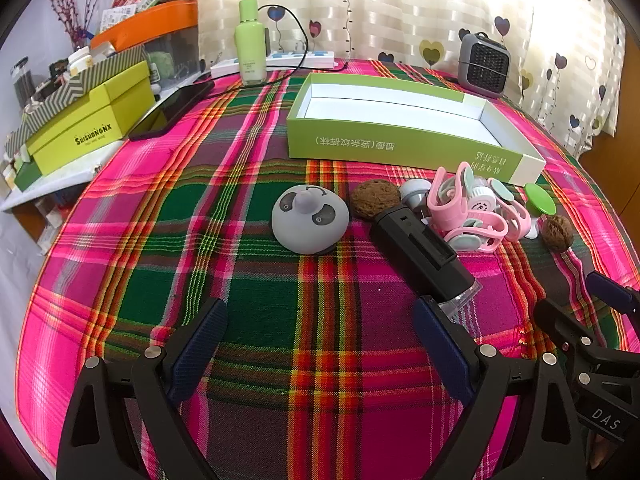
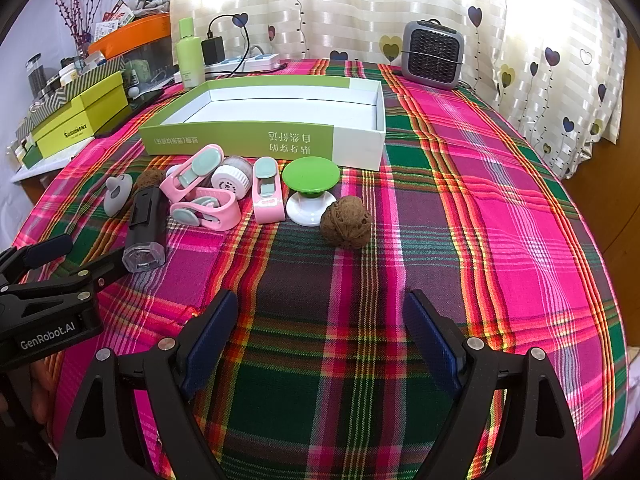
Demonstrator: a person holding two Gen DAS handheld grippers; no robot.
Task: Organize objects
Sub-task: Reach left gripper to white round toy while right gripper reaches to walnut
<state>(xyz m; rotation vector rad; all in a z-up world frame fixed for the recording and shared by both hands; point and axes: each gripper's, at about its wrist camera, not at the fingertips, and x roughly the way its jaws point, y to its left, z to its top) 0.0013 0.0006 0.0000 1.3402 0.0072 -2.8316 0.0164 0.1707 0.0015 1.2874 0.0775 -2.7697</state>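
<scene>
Heart-printed curtains [image 2: 400, 8] hung behind a table draped in a pink, green and red plaid cloth [image 2: 460, 184], and an open green box [image 2: 240, 138] with a white interior sat on that cloth, with nothing visible inside it. Well to the left of the box, a yellow-green shoebox [image 1: 86, 128] lay off the cloth's edge, with a dark phone [image 1: 172, 110] between it and the box. Behind the box's left end stood a pale green bottle [image 2: 189, 58] beside a white power strip [image 2: 244, 63].

In front of the box, a row of small things lay on the cloth. Farthest left was a grey dome-shaped toy [image 1: 309, 220], then a brown walnut [image 1: 375, 199], then a black flashlight-like device [image 2: 145, 228] angled with its clear end toward the cameras. Right of that, just before the box's front wall, pink clips [image 2: 204, 204] were piled around a small white round jar [image 2: 230, 178]. Next came a green-topped white knob [image 2: 310, 194], and touching its right side a second walnut [image 2: 346, 226].

Behind the box's right end stood a small grey heater [image 2: 434, 54].

Nearer than the row, the left gripper [image 1: 320, 344] hovered released, fingers spread wide, grasping nothing, its right finger close to the device's clear end. The right gripper [image 2: 320, 340] was likewise released and empty over bare cloth, in front of the second walnut.
</scene>
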